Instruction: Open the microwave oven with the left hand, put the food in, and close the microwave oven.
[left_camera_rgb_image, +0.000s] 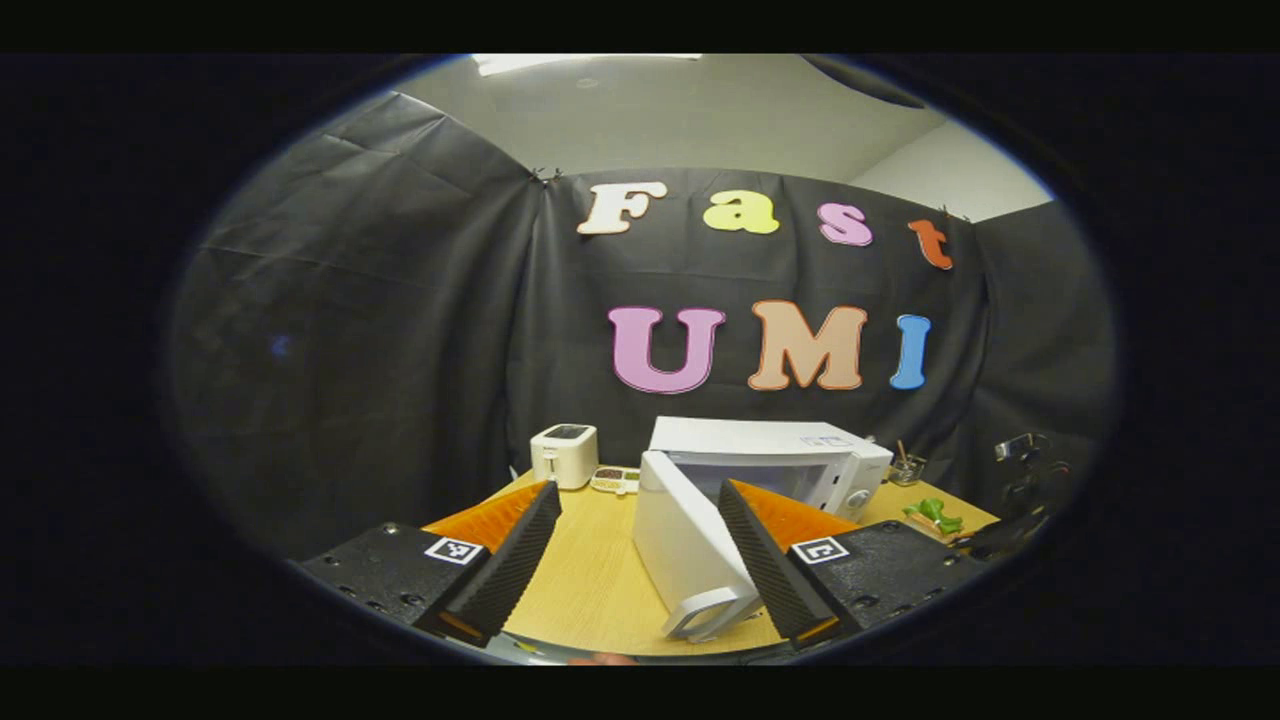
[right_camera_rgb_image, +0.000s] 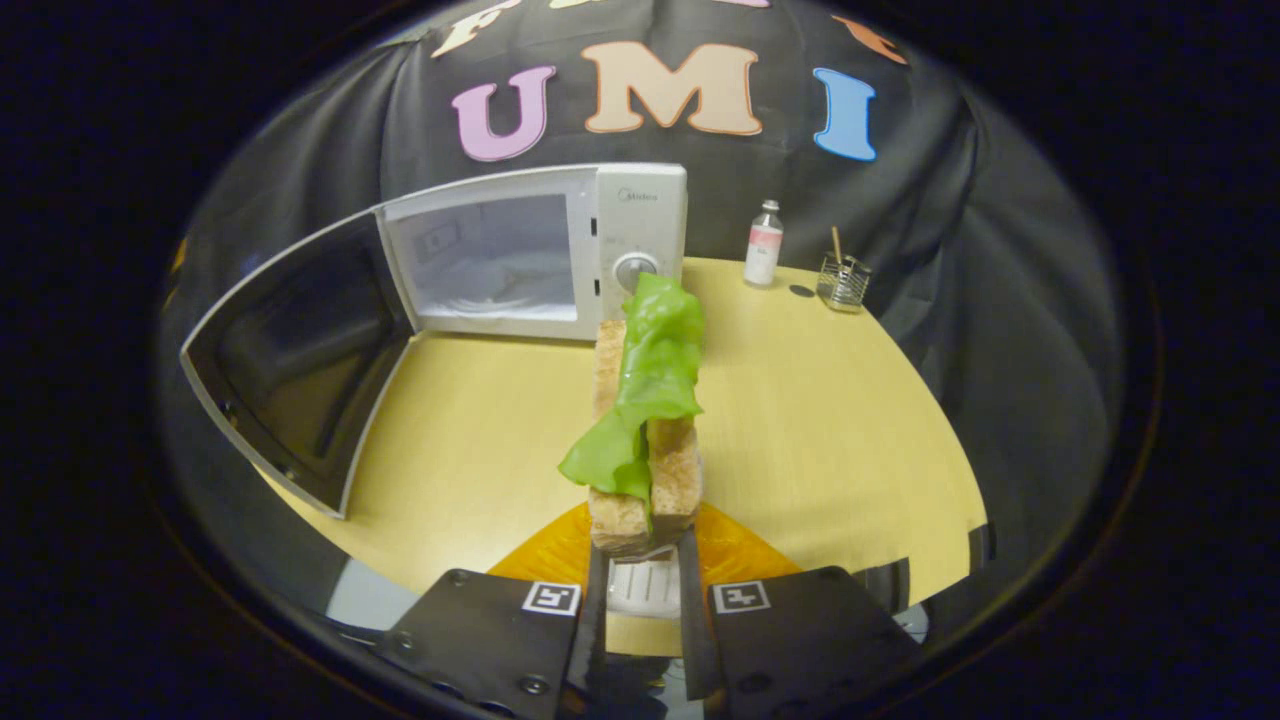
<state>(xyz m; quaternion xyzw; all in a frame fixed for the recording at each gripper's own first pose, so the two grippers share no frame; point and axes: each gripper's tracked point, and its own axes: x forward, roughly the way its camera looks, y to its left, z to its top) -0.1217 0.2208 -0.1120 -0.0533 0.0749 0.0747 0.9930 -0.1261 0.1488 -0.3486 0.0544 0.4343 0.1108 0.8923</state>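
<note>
In the right gripper view, the right gripper (right_camera_rgb_image: 641, 560) is seen at the bottom centre, its fingers pressed on a sandwich (right_camera_rgb_image: 645, 420) with a green lettuce leaf, held upright above the table (right_camera_rgb_image: 820, 420); beyond it, at the upper left, the microwave oven (right_camera_rgb_image: 640, 230) is seen with its door (right_camera_rgb_image: 290, 370) swung wide open; a bottle (right_camera_rgb_image: 763, 243) and a wire holder (right_camera_rgb_image: 843, 282) are set at the upper right. In the left gripper view, the left gripper (left_camera_rgb_image: 640, 560) is held spread apart at the bottom, the door's edge lying between its fingers; whether it is touched cannot be told; a toaster (left_camera_rgb_image: 565, 455) is shown farther back, left of the oven.
</note>
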